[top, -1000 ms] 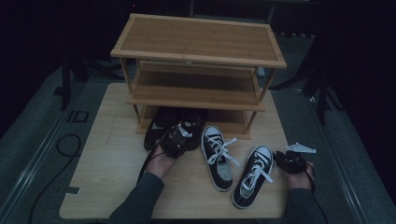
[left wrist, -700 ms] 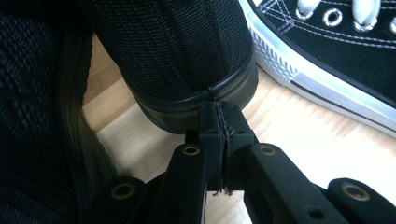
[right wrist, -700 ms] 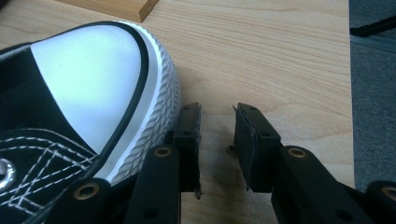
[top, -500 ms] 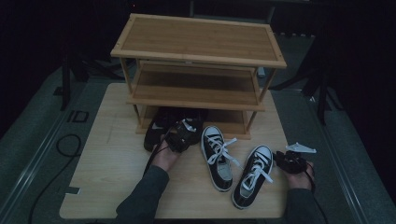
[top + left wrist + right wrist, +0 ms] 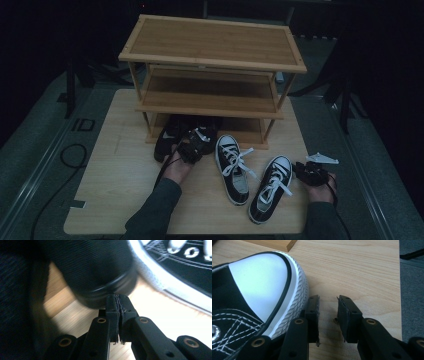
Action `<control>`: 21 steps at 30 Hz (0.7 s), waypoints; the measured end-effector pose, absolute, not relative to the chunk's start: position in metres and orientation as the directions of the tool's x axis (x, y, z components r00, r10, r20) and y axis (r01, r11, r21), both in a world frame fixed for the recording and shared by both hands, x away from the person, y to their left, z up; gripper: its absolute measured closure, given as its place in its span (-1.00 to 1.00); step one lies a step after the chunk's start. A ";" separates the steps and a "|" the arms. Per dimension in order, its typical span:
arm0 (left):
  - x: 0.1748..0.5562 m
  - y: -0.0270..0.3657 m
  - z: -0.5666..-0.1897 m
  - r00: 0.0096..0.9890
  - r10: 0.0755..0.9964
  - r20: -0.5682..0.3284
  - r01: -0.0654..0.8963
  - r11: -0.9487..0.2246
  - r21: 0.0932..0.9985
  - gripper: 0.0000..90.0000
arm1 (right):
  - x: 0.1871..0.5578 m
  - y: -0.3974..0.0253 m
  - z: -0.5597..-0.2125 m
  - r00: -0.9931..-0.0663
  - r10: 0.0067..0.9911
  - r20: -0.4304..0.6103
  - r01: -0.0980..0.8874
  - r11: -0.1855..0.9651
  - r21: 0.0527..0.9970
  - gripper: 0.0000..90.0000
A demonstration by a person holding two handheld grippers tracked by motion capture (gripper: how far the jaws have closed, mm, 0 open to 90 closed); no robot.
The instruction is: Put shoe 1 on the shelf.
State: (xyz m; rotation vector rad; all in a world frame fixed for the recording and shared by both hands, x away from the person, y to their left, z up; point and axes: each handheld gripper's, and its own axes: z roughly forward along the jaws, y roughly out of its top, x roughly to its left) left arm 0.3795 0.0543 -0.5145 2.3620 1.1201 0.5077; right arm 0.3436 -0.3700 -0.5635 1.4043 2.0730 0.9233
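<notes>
Under the rack [image 5: 212,95], left gripper [image 5: 192,147] has pushed deeper against dark shoe [image 5: 167,137]

So the base is a light wooden table [image 5: 120,200], rounded corners, pale grain. At its back half stands a three-tier bamboo shoe rack [image 5: 212,42], all three shelves bare as far as the high view shows. A pair of dark shoes [image 5: 172,135] sits at the rack's foot, toes tucked under the bottom shelf (too dim for detail). Out front lie two black canvas sneakers with white laces: one [image 5: 232,167] mid-table, the other [image 5: 270,187] just beside it, angled rightwards.
</notes>
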 end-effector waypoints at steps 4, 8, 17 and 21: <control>0.384 0.062 -0.516 0.552 0.819 0.158 0.639 -0.537 0.551 0.91 | 0.344 -0.370 -0.563 -0.367 0.930 -0.011 0.615 0.251 0.748 0.57; 0.386 0.063 -0.517 0.532 0.829 0.172 0.647 -0.529 0.549 0.88 | 0.344 -0.370 -0.563 -0.366 0.930 -0.010 0.615 0.250 0.748 0.57; 0.395 0.067 -0.519 0.538 0.830 0.145 0.650 -0.518 0.556 0.94 | 0.344 -0.370 -0.563 -0.366 0.930 -0.010 0.615 0.250 0.748 0.57; 0.399 0.066 -0.520 0.549 0.824 0.141 0.642 -0.524 0.560 0.96 | 0.344 -0.370 -0.563 -0.367 0.930 -0.011 0.615 0.251 0.748 0.57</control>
